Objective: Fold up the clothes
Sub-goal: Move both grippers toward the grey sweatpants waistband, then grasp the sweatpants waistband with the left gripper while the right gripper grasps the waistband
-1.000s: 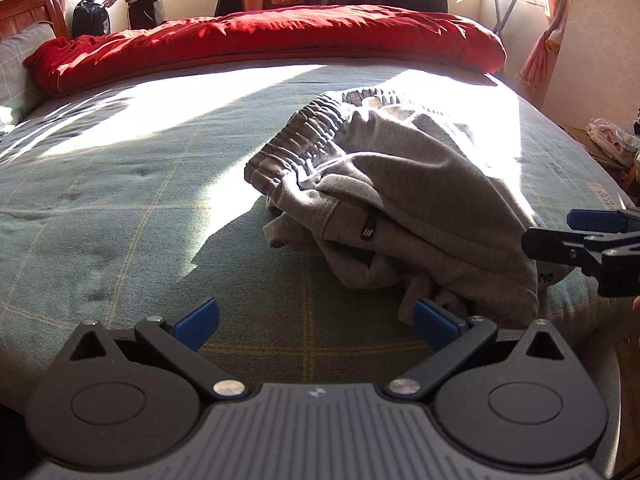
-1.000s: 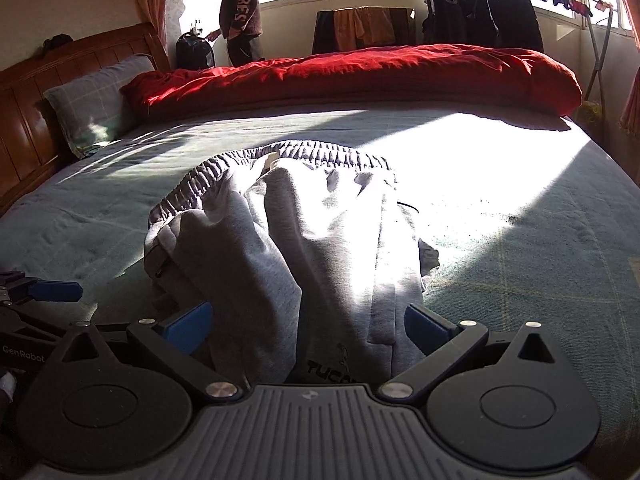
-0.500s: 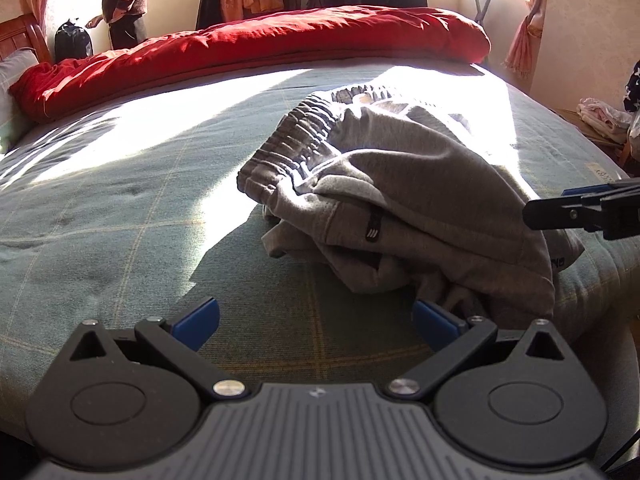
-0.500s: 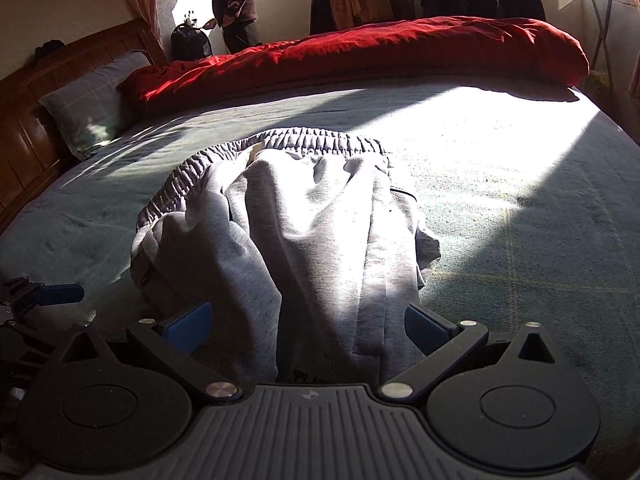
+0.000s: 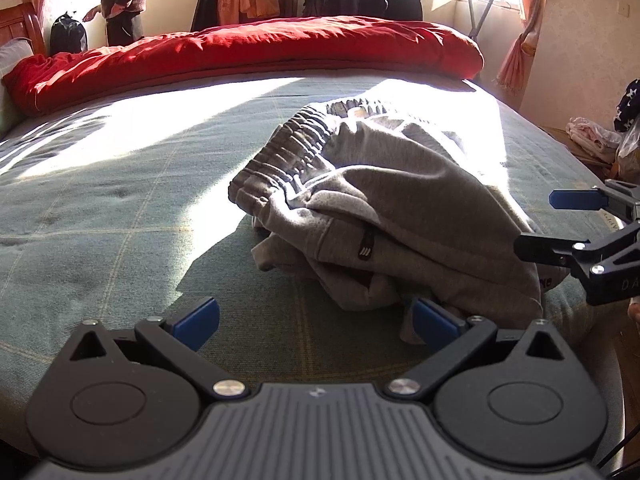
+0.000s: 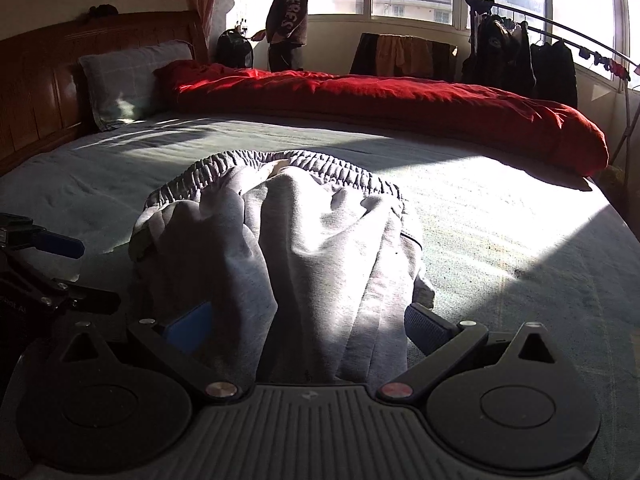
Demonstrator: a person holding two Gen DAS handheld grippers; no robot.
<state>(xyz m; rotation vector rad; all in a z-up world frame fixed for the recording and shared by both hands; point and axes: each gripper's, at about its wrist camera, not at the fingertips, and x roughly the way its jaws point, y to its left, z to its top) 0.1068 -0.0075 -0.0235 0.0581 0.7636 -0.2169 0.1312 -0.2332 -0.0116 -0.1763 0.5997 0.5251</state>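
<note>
Grey sweatpants lie crumpled on the green-checked bed, elastic waistband toward the far side. My left gripper is open, low over the sheet, its right finger touching the bundle's near edge. In the left wrist view my right gripper enters from the right, open, at the pants' right edge. In the right wrist view the right gripper stands open with the grey sweatpants bunched between its fingers. The left gripper shows at the left edge there.
A red duvet is rolled along the bed's far side, with a grey pillow and wooden headboard at left. A person stands by the window. Clothes hang on a drying rack. More laundry lies beside the bed.
Both grippers have moved forward toward the pants. The right gripper rose and tilted up, so the window shows more, and the cloth now sits between its fingers.
</note>
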